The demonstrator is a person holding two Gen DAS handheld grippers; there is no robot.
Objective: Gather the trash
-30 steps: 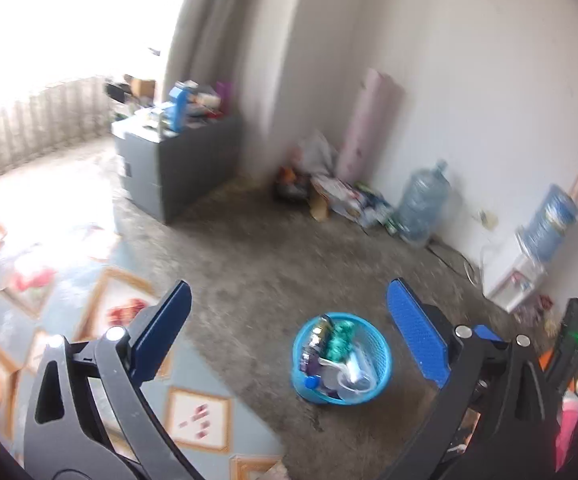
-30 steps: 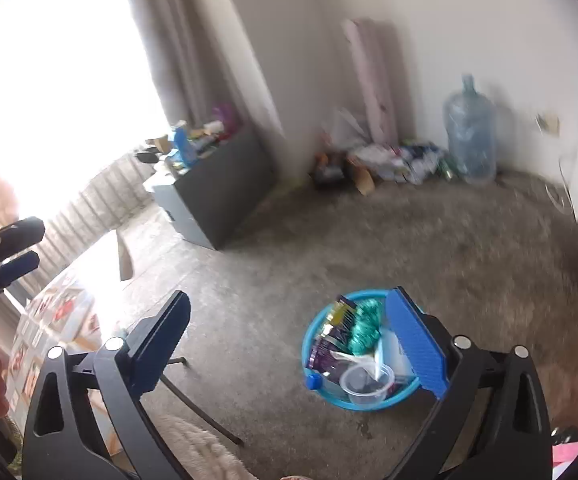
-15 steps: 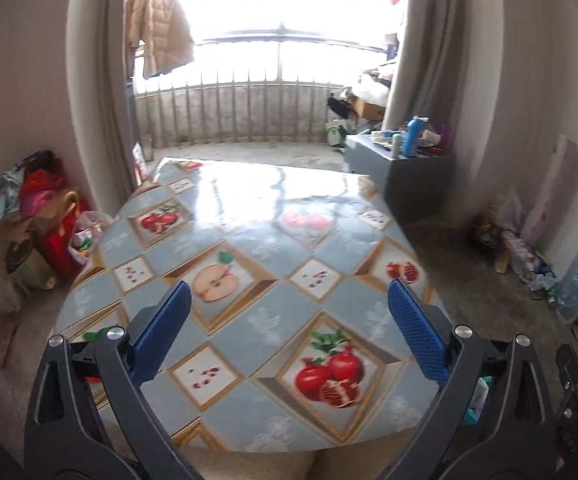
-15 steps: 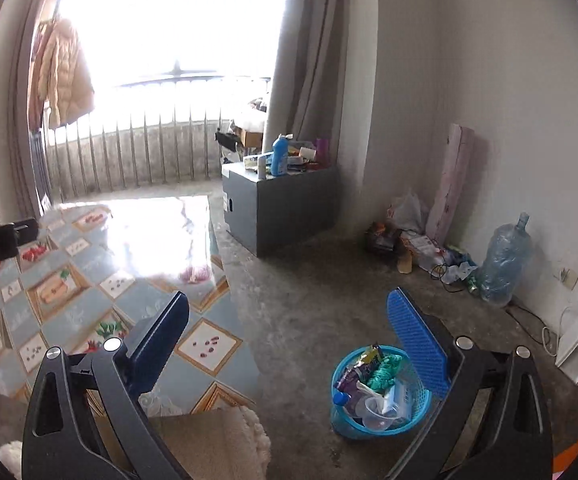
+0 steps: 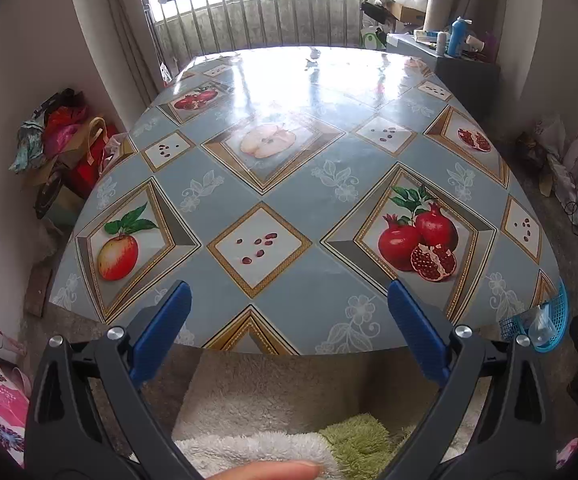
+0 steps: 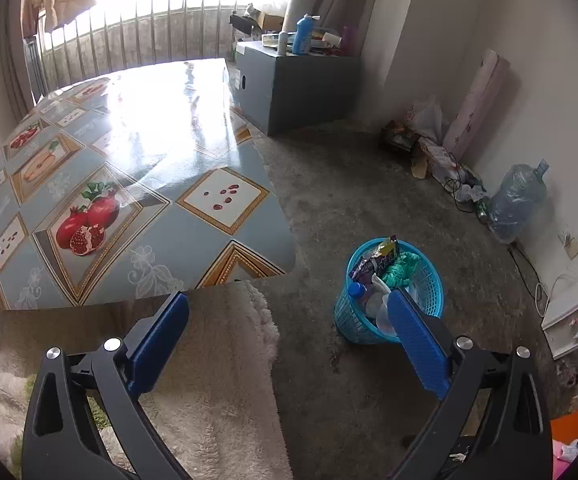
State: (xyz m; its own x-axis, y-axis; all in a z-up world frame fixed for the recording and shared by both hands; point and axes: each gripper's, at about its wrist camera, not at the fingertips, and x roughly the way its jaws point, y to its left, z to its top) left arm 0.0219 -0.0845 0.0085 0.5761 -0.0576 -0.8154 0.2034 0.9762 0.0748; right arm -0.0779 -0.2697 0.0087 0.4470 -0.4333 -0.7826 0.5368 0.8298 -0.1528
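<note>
Trash basket: the blue mesh basket stands on the floor just beside the table's right near corner; it holds wrappers, a clear cup and a bottle with a blue cap. In your left view only its rim shows past the table edge.
Left gripper: your left gripper has its blue pads spread wide with nothing between them; it hangs over the near edge of the table.
Right gripper: your right gripper is likewise spread and empty; its right pad overlaps the basket in the picture, but you cannot tell any contact.
Change, left view: a second ago you looked down at the floor with the basket between the fingers; half a second ago the table came into view; now it fills the frame and sits closer.
Change, right view: the basket has slid from centre to the right pad, and the table now takes up the left half.
Table: the table wears a glossy blue cloth printed with apples and pomegranates; glare whitens its far end.
Seat: a fluffy white and green cover lies under your grippers.
Room: a grey concrete floor, a dark grey cabinet with bottles on top, a large water jug by the right wall, balcony railings behind.
</note>
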